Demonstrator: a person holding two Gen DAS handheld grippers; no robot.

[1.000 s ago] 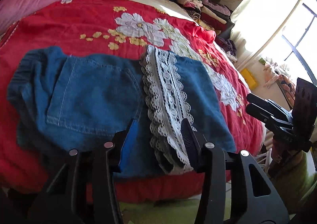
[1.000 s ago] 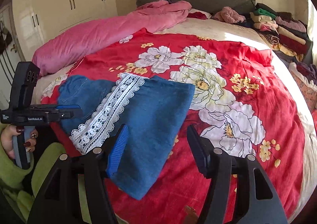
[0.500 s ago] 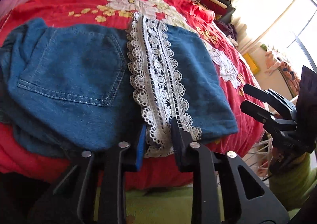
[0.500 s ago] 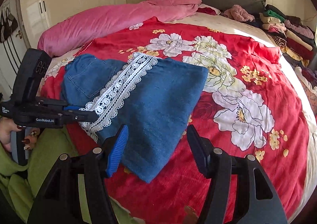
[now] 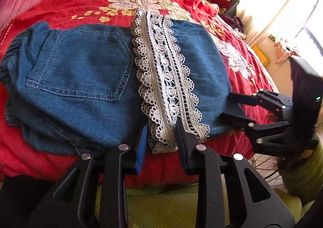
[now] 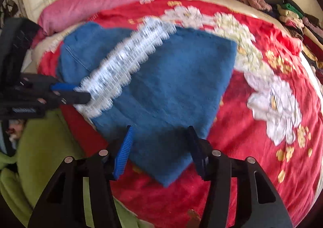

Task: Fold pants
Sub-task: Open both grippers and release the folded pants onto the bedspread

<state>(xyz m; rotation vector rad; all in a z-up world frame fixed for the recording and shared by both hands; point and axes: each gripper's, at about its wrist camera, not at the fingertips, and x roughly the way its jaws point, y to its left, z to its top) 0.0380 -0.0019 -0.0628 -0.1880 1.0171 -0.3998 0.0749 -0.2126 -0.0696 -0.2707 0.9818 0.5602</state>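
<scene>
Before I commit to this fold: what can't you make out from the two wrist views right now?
- Right wrist view: motion blur smears the lace and pants, so the right hand-held gripper's contact is unclear as its jaws close.
- Left wrist view: the left hand-held gripper covers the lace end; whether its opening jaws still pinch is unclear.
- Left wrist view: the pants' near edge drops behind the bed edge.

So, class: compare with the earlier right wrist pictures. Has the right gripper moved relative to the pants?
Yes. The right gripper has come down toward the pants; their near corner now lies between its closing jaws, where before it lay beyond the fingertips.
</scene>
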